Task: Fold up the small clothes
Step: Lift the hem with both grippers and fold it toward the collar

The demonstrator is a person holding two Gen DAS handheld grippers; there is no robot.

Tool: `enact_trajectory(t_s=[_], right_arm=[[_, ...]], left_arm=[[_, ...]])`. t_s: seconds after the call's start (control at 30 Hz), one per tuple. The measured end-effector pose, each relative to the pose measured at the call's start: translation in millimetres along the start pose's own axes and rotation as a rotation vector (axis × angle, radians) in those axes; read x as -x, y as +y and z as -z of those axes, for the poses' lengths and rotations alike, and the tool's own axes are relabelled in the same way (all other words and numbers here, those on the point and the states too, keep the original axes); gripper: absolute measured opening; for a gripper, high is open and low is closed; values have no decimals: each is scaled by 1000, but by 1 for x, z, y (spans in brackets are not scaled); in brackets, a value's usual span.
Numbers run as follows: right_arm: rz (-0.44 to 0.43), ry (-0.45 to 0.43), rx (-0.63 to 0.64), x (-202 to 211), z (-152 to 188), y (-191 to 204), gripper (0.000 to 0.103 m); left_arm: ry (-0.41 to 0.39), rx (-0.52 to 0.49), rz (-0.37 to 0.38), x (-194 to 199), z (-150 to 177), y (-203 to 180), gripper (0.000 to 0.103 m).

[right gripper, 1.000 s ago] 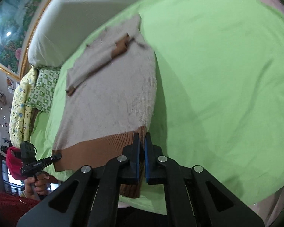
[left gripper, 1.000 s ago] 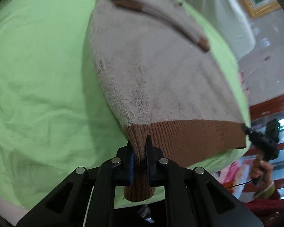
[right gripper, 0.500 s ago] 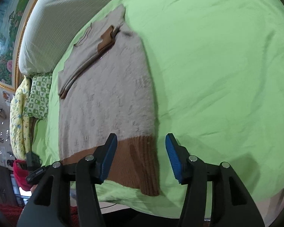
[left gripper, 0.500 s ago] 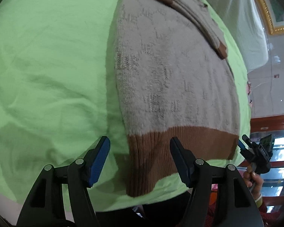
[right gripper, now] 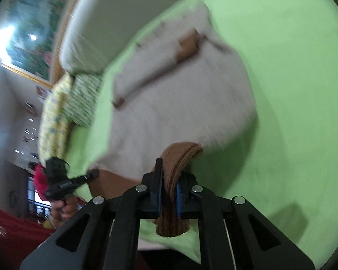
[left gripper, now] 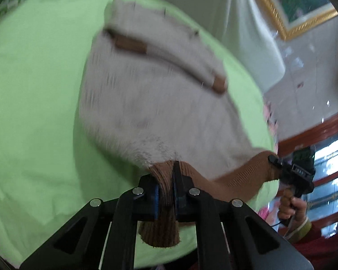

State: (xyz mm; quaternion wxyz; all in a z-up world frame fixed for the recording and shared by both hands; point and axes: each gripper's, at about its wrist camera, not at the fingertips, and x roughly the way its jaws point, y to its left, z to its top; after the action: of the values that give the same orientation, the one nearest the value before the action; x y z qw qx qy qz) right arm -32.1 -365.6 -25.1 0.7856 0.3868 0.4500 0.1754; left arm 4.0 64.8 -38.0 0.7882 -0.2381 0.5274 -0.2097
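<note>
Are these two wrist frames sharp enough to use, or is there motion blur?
Left wrist view: sweater smeared by motion, left gripper sharp. Right wrist view: sweater and background streaked, right gripper crisp. Both have fisheye curvature.

Both grippers, left (left gripper: 166,186) and right (right gripper: 169,186), reclosed on sweater (left gripper: 151,103) brown hem, lifting it.

Black two-finger grippers, bare hands and red sleeves are shown.

Each gripper, the left gripper (left gripper: 166,184) and the right gripper (right gripper: 169,191), is built of black angular linkage plates, fastened with round silver screws (left gripper: 194,191) and fitted with blue pads (right gripper: 178,196). The right hand (left gripper: 290,207) is seen with bare skin, a pale cuff and a red sleeve (left gripper: 315,247).
</note>
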Motion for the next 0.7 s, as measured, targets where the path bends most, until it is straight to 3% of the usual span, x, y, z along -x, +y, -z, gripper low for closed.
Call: enact_trajectory(t_s=[0.17,0.3,0.5,0.7], right_arm=[[-90,-101,12,-23,-78,15,10],[-78,-149,38,-62,-151,18,10],[-40,-164,43,-123,-246,9,10],[19,-124,30,-179,-299,-12,10]], left_arm=[[-154,7,44,10,-82,-12,8],[-229,-1,41,-2,-154,-14,7],[-243,28,-15,-61,-254,-5,7],[-209,57,-88,-122,-318,16,7]])
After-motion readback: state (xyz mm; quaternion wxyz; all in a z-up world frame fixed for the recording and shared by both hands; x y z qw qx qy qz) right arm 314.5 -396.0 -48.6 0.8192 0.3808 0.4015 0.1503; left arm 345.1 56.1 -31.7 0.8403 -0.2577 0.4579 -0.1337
